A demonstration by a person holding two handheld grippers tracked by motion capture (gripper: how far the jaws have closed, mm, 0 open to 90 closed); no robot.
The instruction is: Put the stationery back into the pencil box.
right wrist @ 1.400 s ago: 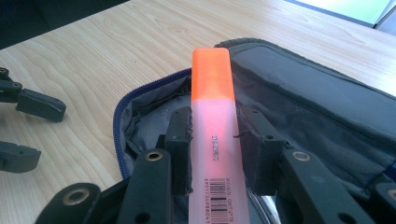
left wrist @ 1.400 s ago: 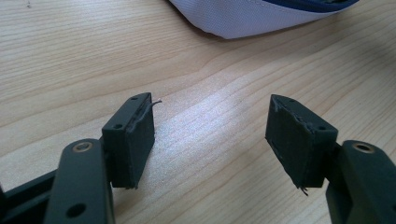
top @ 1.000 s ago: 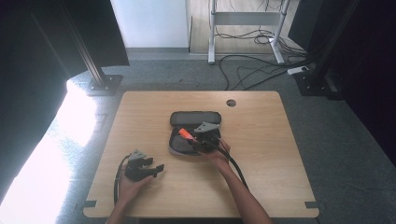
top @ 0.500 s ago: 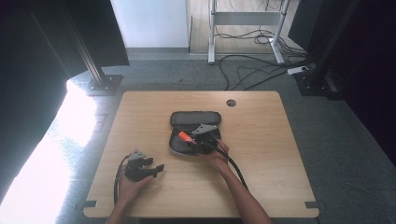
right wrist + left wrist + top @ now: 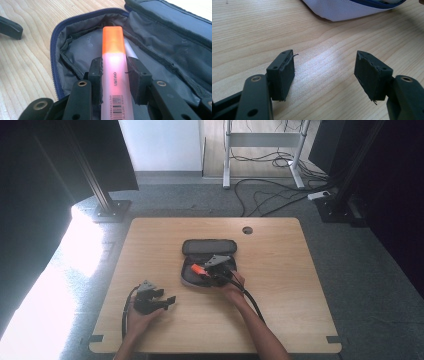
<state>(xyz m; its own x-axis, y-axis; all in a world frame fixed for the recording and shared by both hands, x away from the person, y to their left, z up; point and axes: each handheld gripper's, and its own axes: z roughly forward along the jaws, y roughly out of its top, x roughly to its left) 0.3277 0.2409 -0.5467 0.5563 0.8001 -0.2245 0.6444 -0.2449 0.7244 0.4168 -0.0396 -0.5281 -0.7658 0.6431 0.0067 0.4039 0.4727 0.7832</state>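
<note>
A dark grey zip pencil case (image 5: 209, 247) lies open in the middle of the table, its grey lining (image 5: 160, 32) facing up. My right gripper (image 5: 206, 272) (image 5: 114, 72) is shut on an orange highlighter (image 5: 197, 268) (image 5: 113, 45), pads pressing its two sides. The highlighter's orange cap points into the case's near half, just over the lining. Under it lies a white pen-like item (image 5: 130, 51). My left gripper (image 5: 170, 300) (image 5: 324, 72) rests on the wood at the front left, open with nothing between its pads. The case's edge (image 5: 352, 10) shows ahead of it.
The wooden table (image 5: 280, 310) has a round cable hole (image 5: 247, 230) at the back. A cable (image 5: 250, 295) trails from the right gripper along the forearm. A jaw tip of the left gripper (image 5: 8, 27) lies left of the case. Black stands and floor cables surround the table.
The right gripper with the highlighter has edged slightly toward the near side over the case. The left gripper has stayed put.
</note>
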